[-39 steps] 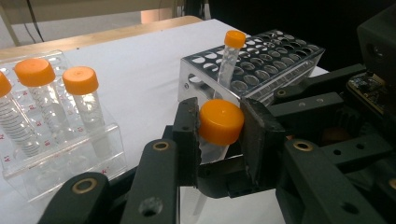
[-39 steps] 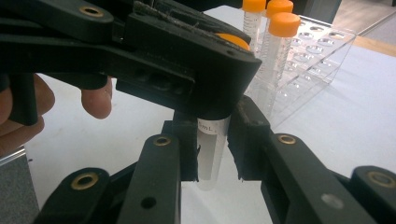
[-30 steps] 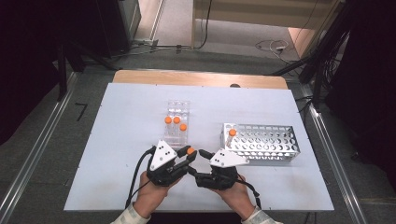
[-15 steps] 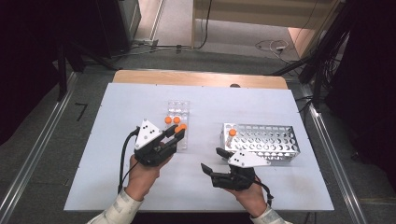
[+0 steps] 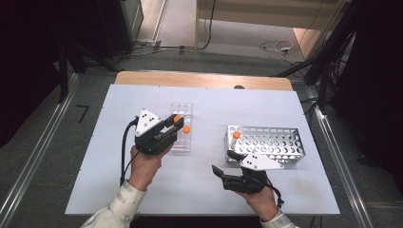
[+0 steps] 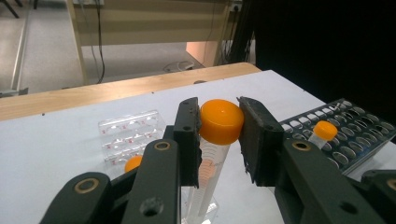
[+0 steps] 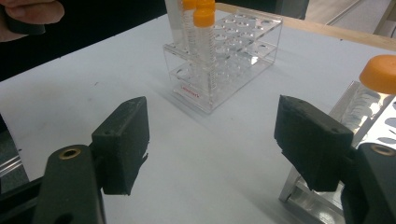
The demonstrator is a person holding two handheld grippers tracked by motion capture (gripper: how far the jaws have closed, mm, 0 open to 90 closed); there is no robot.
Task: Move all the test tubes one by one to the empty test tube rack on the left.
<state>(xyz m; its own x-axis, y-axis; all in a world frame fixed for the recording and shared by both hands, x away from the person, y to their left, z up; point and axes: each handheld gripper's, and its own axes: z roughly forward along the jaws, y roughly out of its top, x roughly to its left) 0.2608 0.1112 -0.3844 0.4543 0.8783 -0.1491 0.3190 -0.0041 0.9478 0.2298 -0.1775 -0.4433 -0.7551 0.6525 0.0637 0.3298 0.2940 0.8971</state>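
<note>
Your left gripper point(image 6: 219, 126) has its two black jaws pressed against the orange cap of a clear centrifuge tube point(image 6: 212, 154), one pad on each side of the cap, with the tube body hanging down between them. In the high view that left gripper point(image 5: 172, 127) sits over the near end of the clear plastic rack point(image 5: 182, 124), and a second orange-capped tube point(image 5: 186, 129) stands in the rack just beside it. Whether the held tube's tip is inside a rack hole or lifted free, you cannot tell from these views. Your right gripper point(image 7: 212, 144) has its jaws spread wide with only bare white table point(image 5: 199, 190) between them; in the high view your right gripper point(image 5: 223, 164) rests low near the table's front edge, just in front of the metal perforated rack point(image 5: 280, 142). One orange-capped tube point(image 5: 235, 136) stands upright in that rack's near-left corner.
</note>
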